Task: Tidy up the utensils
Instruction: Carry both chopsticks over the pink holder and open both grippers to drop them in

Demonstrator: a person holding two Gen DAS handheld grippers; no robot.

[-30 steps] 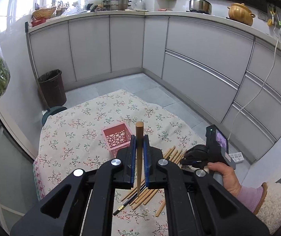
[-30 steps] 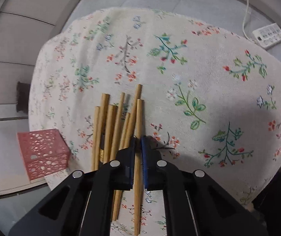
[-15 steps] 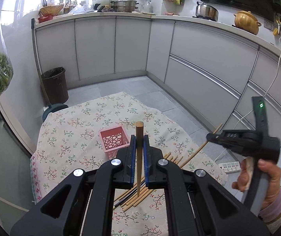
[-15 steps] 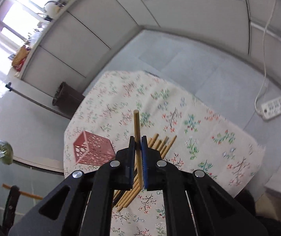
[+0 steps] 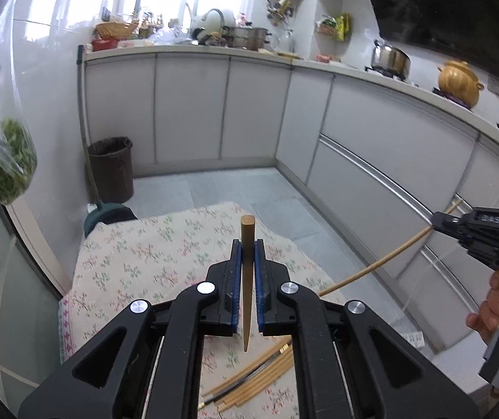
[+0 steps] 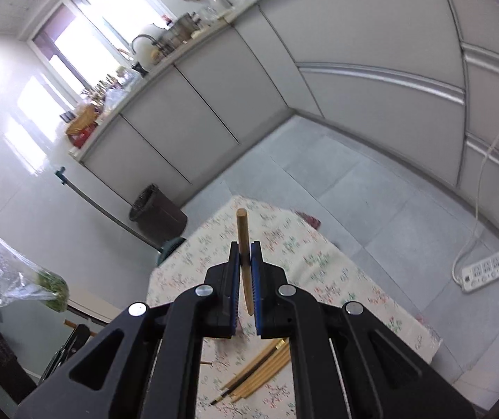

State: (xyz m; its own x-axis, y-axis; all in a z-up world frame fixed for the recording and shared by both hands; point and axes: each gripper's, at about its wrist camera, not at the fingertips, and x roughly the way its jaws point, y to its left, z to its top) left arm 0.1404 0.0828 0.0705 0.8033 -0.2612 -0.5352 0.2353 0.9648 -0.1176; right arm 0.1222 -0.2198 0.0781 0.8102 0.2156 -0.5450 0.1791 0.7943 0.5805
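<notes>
My left gripper (image 5: 247,255) is shut on a wooden chopstick (image 5: 247,244) that stands upright between its blue pads, held high above the floral-cloth table (image 5: 144,255). My right gripper (image 6: 245,258) is shut on another wooden chopstick (image 6: 242,234); in the left wrist view the right gripper (image 5: 438,221) is at the right, with its chopstick (image 5: 382,265) slanting down-left. A bundle of chopsticks (image 5: 260,377) lies on the cloth below; it also shows in the right wrist view (image 6: 263,370). The pink basket is hidden.
A dark bin (image 5: 111,167) stands on the floor by the cabinets. A bag of greens (image 5: 8,160) hangs at the left. A power strip (image 6: 486,269) lies on the floor to the right of the table. Grey kitchen cabinets (image 5: 371,146) line the back and right.
Both grippers have risen higher above the table, each with its chopstick. The right gripper lifted its chopstick off the bundle a second ago. The pink basket has dropped out of view.
</notes>
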